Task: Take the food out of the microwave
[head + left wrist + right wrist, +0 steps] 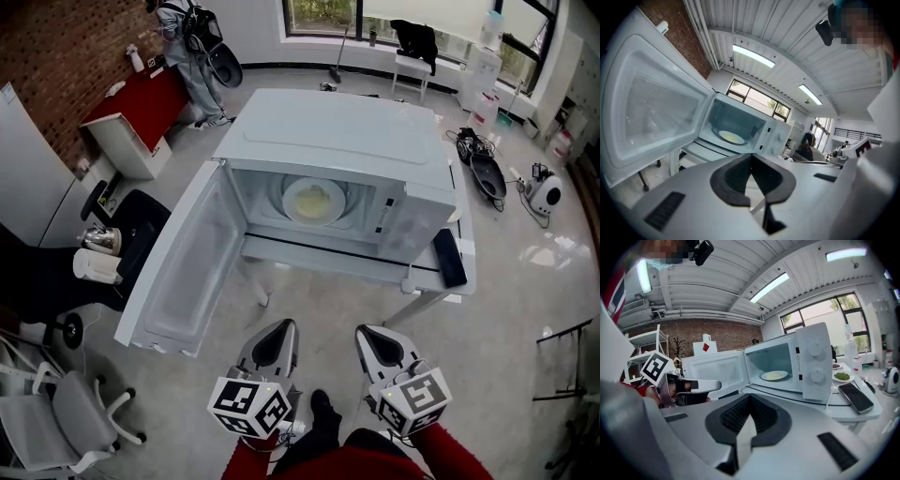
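A white microwave (337,141) stands on a white table (375,272) with its door (178,272) swung open to the left. Inside it lies a plate of pale yellow food (314,200), also seen as the plate (732,137) in the left gripper view and the plate (774,375) in the right gripper view. My left gripper (284,328) and right gripper (366,334) hang side by side in front of the table, short of the opening. Both point at the microwave. The left gripper (751,157) is shut and empty, and the right gripper (749,399) is shut and empty too.
A black phone (449,257) lies on the table's right end, next to a small dish of greens (842,376). Left of the door stand a kettle (98,240) and an office chair (66,412). A person (187,47) stands at the back by a red table (141,103).
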{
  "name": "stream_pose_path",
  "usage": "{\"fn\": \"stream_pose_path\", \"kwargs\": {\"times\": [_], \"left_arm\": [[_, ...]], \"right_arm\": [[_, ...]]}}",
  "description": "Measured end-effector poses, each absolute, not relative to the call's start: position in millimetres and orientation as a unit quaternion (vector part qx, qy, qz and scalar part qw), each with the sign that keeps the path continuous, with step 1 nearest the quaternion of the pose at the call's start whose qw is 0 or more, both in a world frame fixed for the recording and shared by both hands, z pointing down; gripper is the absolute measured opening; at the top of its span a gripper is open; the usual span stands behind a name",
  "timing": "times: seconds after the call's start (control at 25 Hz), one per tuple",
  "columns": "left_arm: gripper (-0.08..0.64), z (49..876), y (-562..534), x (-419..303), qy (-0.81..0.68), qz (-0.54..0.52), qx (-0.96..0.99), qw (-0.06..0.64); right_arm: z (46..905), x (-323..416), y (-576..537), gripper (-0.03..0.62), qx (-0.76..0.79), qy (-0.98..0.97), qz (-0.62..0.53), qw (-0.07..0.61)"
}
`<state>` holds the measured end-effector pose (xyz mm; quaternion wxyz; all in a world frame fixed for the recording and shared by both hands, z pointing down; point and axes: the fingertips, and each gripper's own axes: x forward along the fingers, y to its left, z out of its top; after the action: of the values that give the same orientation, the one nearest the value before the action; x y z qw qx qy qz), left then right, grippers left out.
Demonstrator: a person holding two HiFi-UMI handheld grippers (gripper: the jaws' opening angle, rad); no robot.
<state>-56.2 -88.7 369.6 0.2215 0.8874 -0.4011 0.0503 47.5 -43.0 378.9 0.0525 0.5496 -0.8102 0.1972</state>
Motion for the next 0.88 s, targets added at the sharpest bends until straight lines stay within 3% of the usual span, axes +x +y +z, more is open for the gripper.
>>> {"fn": "stream_pose_path", "kwargs": {"times": [0.88], "left_arm": [[0.072,395,-155,-11,-0.403,0.053,0.869,0.281]], "right_arm": [[366,68,-113,0.011,0.529,-0.832,0.156,0.057]]}}
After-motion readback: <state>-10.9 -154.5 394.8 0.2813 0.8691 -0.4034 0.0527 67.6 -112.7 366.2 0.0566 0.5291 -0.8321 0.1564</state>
